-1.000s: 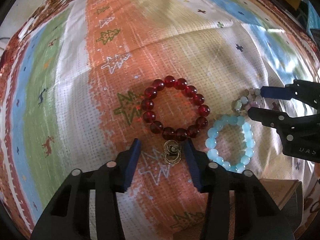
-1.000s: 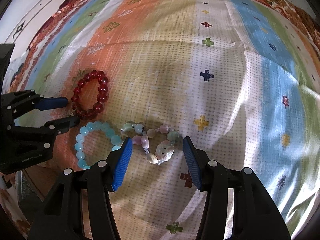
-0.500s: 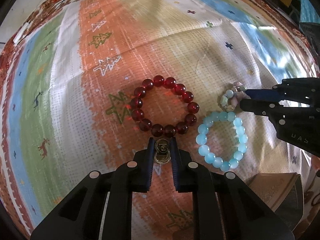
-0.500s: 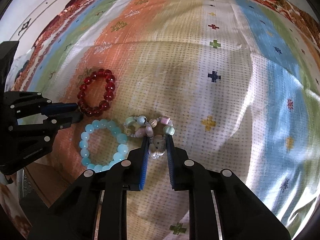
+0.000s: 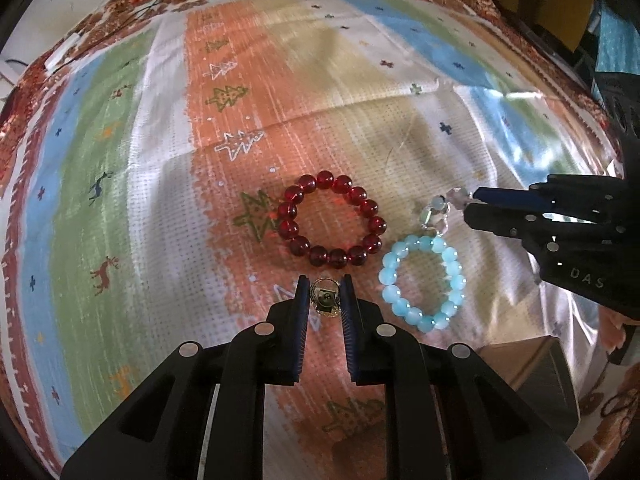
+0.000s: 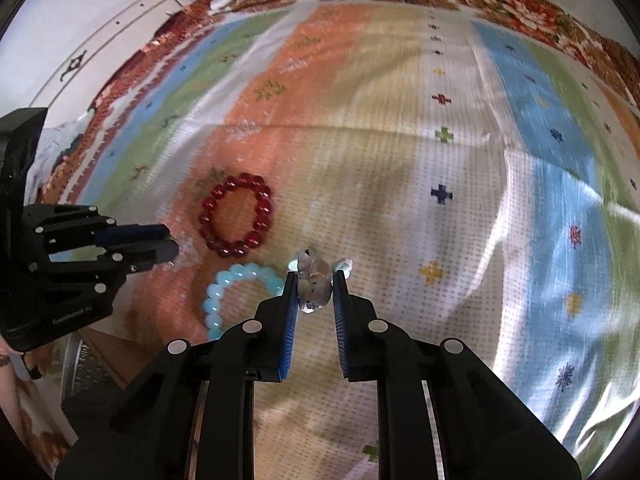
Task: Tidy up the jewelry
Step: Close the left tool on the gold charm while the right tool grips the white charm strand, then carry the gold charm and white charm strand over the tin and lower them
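My left gripper [image 5: 325, 284] is shut on a small gold earring pair [image 5: 325, 302] and holds it just above the cloth. A dark red bead bracelet [image 5: 332, 220] lies on the orange stripe beyond it, with a light blue bead bracelet [image 5: 424, 284] to its right. My right gripper [image 6: 314, 278] is shut on a pastel mixed-bead bracelet [image 6: 316, 284], bunched between its pads and lifted. The red bracelet [image 6: 236, 216] and the blue bracelet [image 6: 236, 292] show to its left. The right gripper also shows in the left wrist view [image 5: 474, 208].
A striped patterned cloth [image 5: 160, 160] covers the surface. A brown box corner [image 5: 528, 364] sits at the lower right of the left wrist view. A wooden edge [image 6: 112, 352] and a metal mesh object [image 6: 80, 364] lie at the lower left of the right wrist view.
Both grippers closed, the left on the gold earrings and the right on the pastel bracelet. Both have since lifted their pieces slightly off the cloth.
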The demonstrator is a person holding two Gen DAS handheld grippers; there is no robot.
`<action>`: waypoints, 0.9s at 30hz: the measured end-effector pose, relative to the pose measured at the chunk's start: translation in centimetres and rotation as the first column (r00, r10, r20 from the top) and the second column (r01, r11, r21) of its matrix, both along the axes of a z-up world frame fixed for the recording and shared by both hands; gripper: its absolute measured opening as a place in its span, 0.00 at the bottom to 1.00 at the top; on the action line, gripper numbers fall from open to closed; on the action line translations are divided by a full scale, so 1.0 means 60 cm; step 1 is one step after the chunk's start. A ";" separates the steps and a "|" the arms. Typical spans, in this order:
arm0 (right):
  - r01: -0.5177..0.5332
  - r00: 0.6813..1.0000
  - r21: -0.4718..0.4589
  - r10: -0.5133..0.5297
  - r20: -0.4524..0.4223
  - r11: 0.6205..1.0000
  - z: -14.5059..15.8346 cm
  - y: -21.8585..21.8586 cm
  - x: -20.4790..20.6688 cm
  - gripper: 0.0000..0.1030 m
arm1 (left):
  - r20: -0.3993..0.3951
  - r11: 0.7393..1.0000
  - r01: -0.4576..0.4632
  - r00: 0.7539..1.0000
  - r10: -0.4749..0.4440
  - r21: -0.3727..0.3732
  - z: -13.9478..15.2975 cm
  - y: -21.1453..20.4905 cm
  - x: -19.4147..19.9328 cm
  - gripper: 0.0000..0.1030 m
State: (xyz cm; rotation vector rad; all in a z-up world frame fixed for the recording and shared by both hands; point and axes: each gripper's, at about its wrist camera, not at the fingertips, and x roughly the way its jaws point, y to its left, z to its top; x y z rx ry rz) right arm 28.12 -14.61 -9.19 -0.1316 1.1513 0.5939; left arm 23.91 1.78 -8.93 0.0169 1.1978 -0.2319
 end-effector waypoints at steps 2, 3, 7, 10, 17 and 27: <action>-0.004 1.000 0.005 0.004 0.014 1.000 0.005 0.001 -0.005 0.17 | 0.016 1.000 -0.005 1.000 0.005 -0.001 0.006 0.002 -0.004 0.15; -0.003 1.000 0.007 0.003 0.021 1.000 0.008 0.001 -0.007 0.17 | 0.023 1.000 -0.017 1.000 0.017 -0.005 0.010 0.004 -0.005 0.15; 0.007 0.999 0.024 -0.008 0.045 1.000 0.018 0.000 -0.010 0.17 | 0.043 0.999 -0.044 0.998 0.045 -0.026 0.021 0.009 -0.008 0.15; 0.013 0.998 0.035 -0.015 0.062 0.999 0.025 0.001 -0.015 0.17 | 0.059 0.997 -0.066 0.996 0.068 -0.031 0.028 0.014 -0.014 0.15; 0.019 0.995 0.068 -0.026 0.095 0.998 0.040 0.001 -0.029 0.17 | 0.088 0.994 -0.096 0.991 0.101 -0.058 0.044 0.025 -0.029 0.15; 0.041 0.987 0.106 -0.057 0.148 0.994 0.067 -0.007 -0.044 0.17 | 0.114 0.988 -0.136 0.983 0.145 -0.079 0.057 0.035 -0.045 0.15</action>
